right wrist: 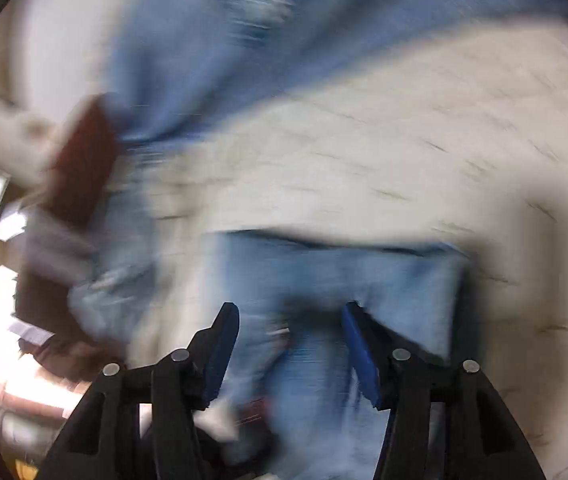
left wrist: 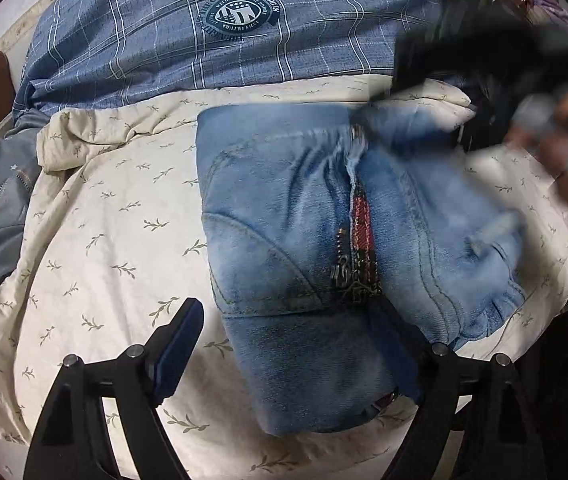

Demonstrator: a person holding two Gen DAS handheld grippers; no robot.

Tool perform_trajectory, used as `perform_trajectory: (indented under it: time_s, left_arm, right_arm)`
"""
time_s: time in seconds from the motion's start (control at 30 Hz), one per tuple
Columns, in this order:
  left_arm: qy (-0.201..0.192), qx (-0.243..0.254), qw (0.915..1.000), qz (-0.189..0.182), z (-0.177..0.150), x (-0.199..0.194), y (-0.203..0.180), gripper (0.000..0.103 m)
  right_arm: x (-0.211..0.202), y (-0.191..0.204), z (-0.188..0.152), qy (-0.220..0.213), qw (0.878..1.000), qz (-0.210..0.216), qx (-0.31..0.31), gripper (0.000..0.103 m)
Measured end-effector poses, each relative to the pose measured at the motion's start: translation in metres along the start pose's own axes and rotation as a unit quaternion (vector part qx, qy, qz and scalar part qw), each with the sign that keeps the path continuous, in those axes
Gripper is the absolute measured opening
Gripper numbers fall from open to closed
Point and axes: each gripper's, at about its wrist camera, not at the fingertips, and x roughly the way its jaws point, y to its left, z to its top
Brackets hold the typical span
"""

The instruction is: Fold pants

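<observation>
Pants (left wrist: 292, 248) lie folded small on bed sheet (left wrist: 96, 216). Fold looks nearly done.

Left hand-held gripper (left wrist: 296, 344): jaws wide apart, over pants, holding nothing.

Right hand-held gripper (right wrist: 292, 352): jaws apart, view blurry, probably empty.

Next: press bundle flat, tidy edges.

folded pants (left wrist: 316, 248) on the leaf-print sheet (left wrist: 96, 216), plaid quilt (left wrist: 188, 32) behind them

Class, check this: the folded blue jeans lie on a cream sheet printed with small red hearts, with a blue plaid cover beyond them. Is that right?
Not quite. The cream sheet is printed with small leafy sprigs, not red hearts, as the left wrist view shows. The folded jeans do lie on it, with the blue plaid cover beyond.
</observation>
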Motion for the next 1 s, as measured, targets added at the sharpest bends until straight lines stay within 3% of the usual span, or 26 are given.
perform_trajectory:
  time_s: [0.1, 0.2, 0.23, 0.27, 0.37, 0.43, 0.53, 0.63, 0.7, 0.73, 0.8, 0.87, 0.93, 1.0]
  left_arm:
    - [-0.025, -0.029, 0.9988, -0.029, 0.001, -0.016, 0.013, 0.086]
    - [-0.087, -0.073, 0.992, -0.054, 0.0, -0.048, 0.031, 0.085]
    - [-0.096, -0.072, 0.9918, -0.044, 0.001, -0.053, 0.033, 0.085]
    - [-0.087, -0.063, 0.9939, -0.025, 0.002, -0.049, 0.031, 0.085]
    - [0.005, -0.024, 0.9996, 0.01, -0.004, -0.005, 0.02, 0.086]
    - [-0.018, -0.027, 0.9994, 0.013, -0.007, -0.007, 0.019, 0.086]
    - [-0.021, -0.015, 0.9995, 0.017, -0.007, -0.007, 0.017, 0.086]
    - [-0.018, -0.029, 0.9994, 0.004, -0.008, -0.007, 0.022, 0.086]
    - [-0.015, -0.045, 0.9987, -0.02, -0.005, -0.008, 0.029, 0.086]
    - [-0.019, -0.057, 0.9976, -0.033, -0.003, -0.013, 0.033, 0.086]
    - [-0.056, -0.081, 0.9945, -0.036, 0.0, -0.033, 0.041, 0.086]
    - [-0.074, -0.091, 0.9927, -0.026, 0.001, -0.04, 0.045, 0.086]
    - [-0.035, -0.08, 0.996, -0.018, 0.0, -0.022, 0.041, 0.086]
    - [-0.001, -0.072, 0.9973, -0.018, -0.007, 0.0, 0.036, 0.086]
  right_arm:
    - [0.004, -0.033, -0.005, -0.01, 0.997, 0.034, 0.061, 0.038]
    - [0.003, -0.023, -0.008, -0.009, 1.0, 0.009, 0.026, 0.037]
    - [0.003, -0.023, -0.009, -0.009, 1.0, 0.006, 0.024, 0.038]
    - [0.004, -0.023, -0.01, -0.01, 1.0, 0.006, 0.027, 0.038]
    - [-0.004, -0.019, -0.011, -0.013, 0.999, -0.001, 0.029, 0.042]
    - [-0.025, -0.002, -0.02, -0.02, 1.0, -0.004, 0.001, 0.052]
    - [-0.052, 0.023, -0.045, -0.035, 0.998, 0.001, -0.045, 0.057]
    - [-0.052, 0.018, -0.081, -0.004, 0.999, 0.012, -0.049, 0.058]
    - [-0.028, -0.003, -0.099, 0.033, 0.999, -0.013, -0.034, 0.057]
    - [-0.02, -0.018, -0.105, 0.03, 0.999, -0.022, -0.028, 0.049]
    - [-0.028, -0.027, -0.102, 0.016, 1.0, -0.004, 0.002, 0.048]
    - [-0.037, -0.016, -0.093, 0.023, 0.999, -0.022, -0.012, 0.049]
    - [-0.052, 0.006, -0.083, 0.009, 0.998, -0.04, -0.049, 0.052]
    - [-0.064, 0.03, -0.067, -0.011, 0.997, -0.005, -0.072, 0.055]
